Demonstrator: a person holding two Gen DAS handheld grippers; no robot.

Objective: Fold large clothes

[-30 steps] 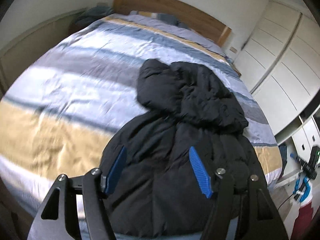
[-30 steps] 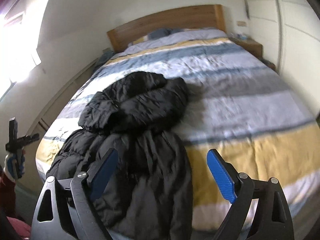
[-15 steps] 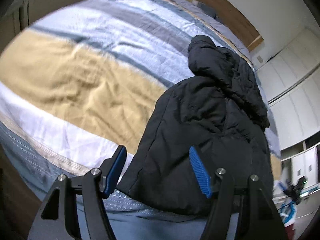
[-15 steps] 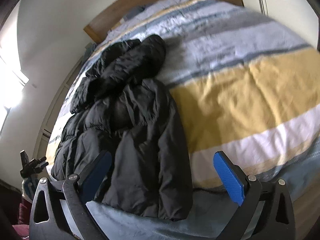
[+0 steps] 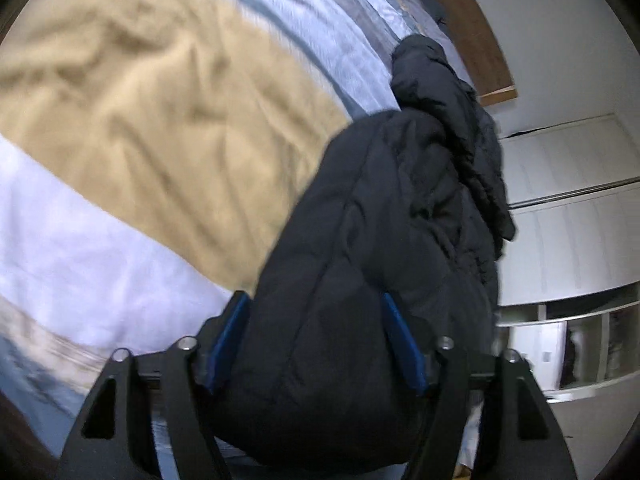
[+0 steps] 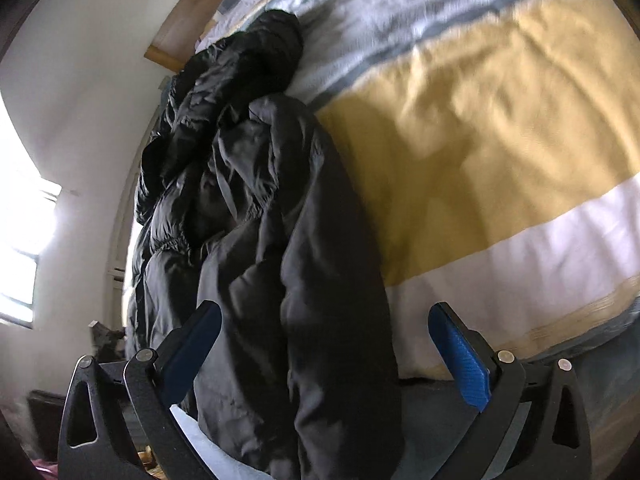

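The black puffer jacket (image 5: 384, 264) lies on the striped bed (image 5: 132, 120) at its foot edge — the left gripper (image 5: 316, 344) tilts down, jaws just opened astride the hem, while the right gripper (image 6: 324, 356) tilts down likewise, spread wide over the jacket's side.

bed (image 5: 132, 128) – striped cover | headboard (image 5: 460, 28) – wooden | wardrobe (image 5: 568, 216) – white

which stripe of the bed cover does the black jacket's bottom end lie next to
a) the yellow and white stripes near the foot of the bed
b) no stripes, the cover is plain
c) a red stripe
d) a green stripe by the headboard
a: in both wrist views the black jacket lies on the bed cover with its lower end beside the yellow band and the white band below it.
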